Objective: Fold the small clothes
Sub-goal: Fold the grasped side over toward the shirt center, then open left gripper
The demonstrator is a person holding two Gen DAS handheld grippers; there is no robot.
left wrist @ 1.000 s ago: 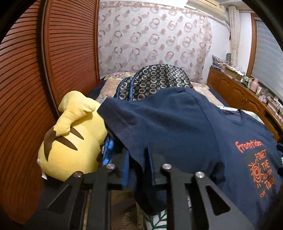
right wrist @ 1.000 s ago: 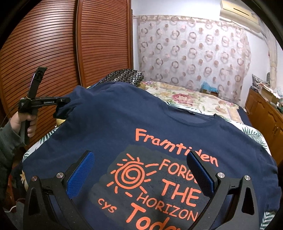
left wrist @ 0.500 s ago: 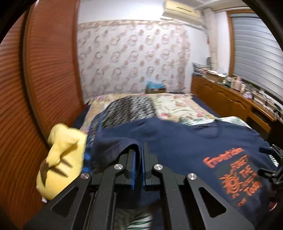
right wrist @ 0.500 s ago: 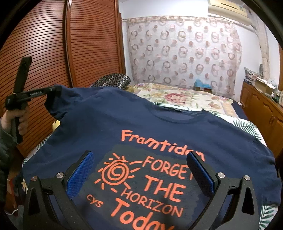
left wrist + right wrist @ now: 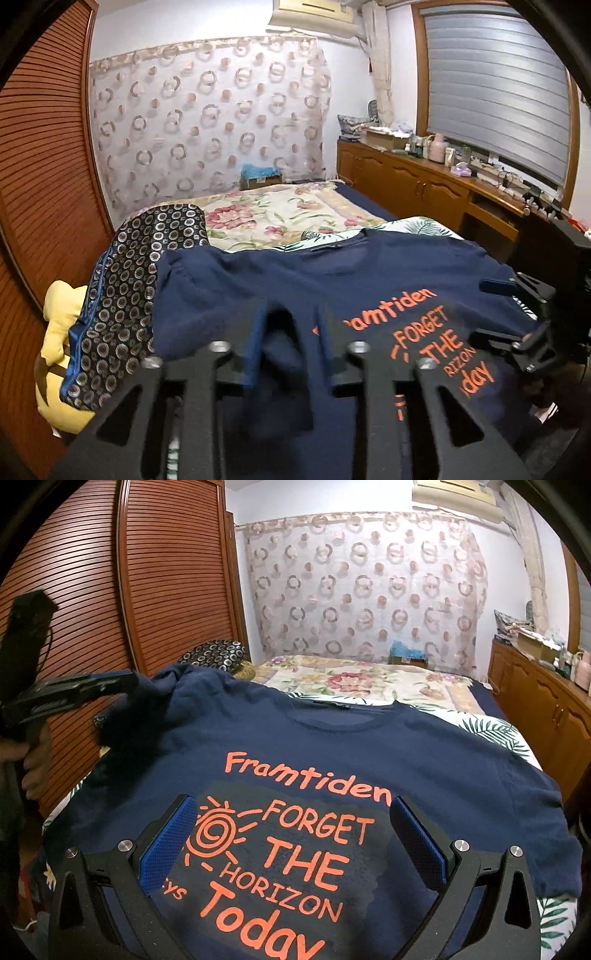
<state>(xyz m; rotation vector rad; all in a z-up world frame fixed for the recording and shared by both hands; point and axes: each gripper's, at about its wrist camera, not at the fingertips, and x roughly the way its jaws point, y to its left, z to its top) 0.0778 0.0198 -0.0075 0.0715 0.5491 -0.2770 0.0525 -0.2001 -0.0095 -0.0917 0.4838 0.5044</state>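
Observation:
A navy T-shirt [image 5: 424,753] with orange lettering lies face up on the bed; it also shows in the left wrist view [image 5: 369,273]. My left gripper [image 5: 288,325] is shut on the shirt's left sleeve and holds it lifted over the shirt body; it shows in the right wrist view [image 5: 125,686] at the left. My right gripper [image 5: 291,830] is open and empty, low over the printed chest. It also shows in the left wrist view [image 5: 517,314] at the right edge.
A yellow plush toy [image 5: 55,350] and a dark ring-patterned pillow [image 5: 140,266] lie at the bed's left side by the slatted wardrobe doors [image 5: 74,590]. A floral bedspread [image 5: 277,214] covers the far bed. A wooden cabinet [image 5: 443,188] runs along the right.
My left gripper has carried the sleeve up and rightward, inward over the shirt. The right gripper has stayed open over the print.

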